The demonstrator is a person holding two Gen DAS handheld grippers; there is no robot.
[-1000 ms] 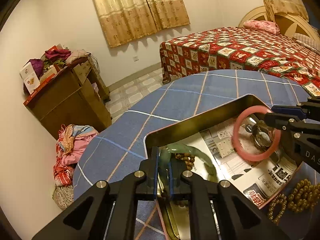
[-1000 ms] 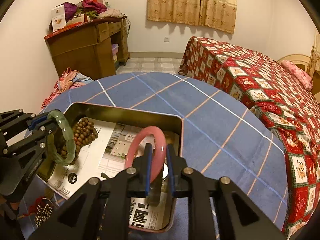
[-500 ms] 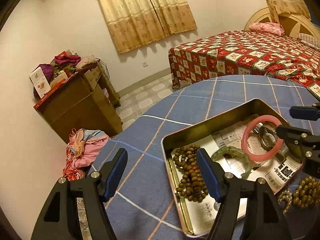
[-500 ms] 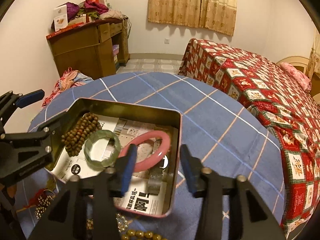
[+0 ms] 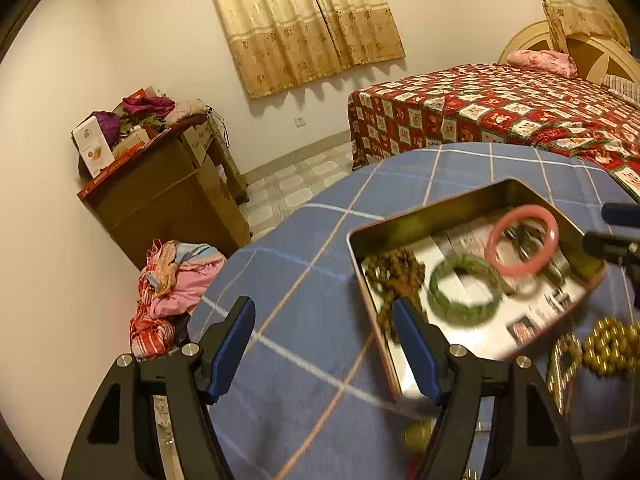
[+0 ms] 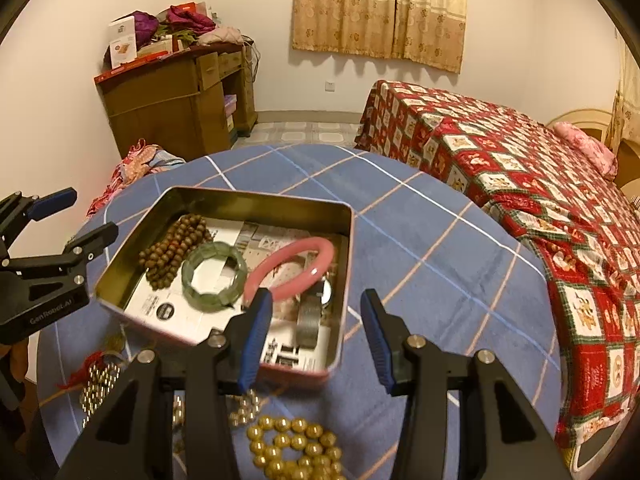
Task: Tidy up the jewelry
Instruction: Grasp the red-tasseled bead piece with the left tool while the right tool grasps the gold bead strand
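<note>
Where the left wrist looks: left gripper (image 5: 324, 344) spread, nothing between the jaws; tin (image 5: 420, 216) just beyond the right jaw, holding green bangle (image 5: 466, 290), pink bangle (image 5: 522, 246) and brown beads (image 5: 394, 272). Through the right wrist: right gripper (image 6: 316, 338) spread and empty, tin (image 6: 256, 200) ahead of the left jaw, pink bangle (image 6: 294, 266) by its tip, gold beads (image 6: 296, 446) below on the tablecloth (image 6: 420, 256).

round pink bangle (image 6: 294, 270), ribbed green jade bangle (image 6: 214, 274), brown wooden bead string (image 6: 174, 250), blue checked tablecloth (image 6: 420, 248), red patchwork bedspread (image 6: 520, 184).
</note>
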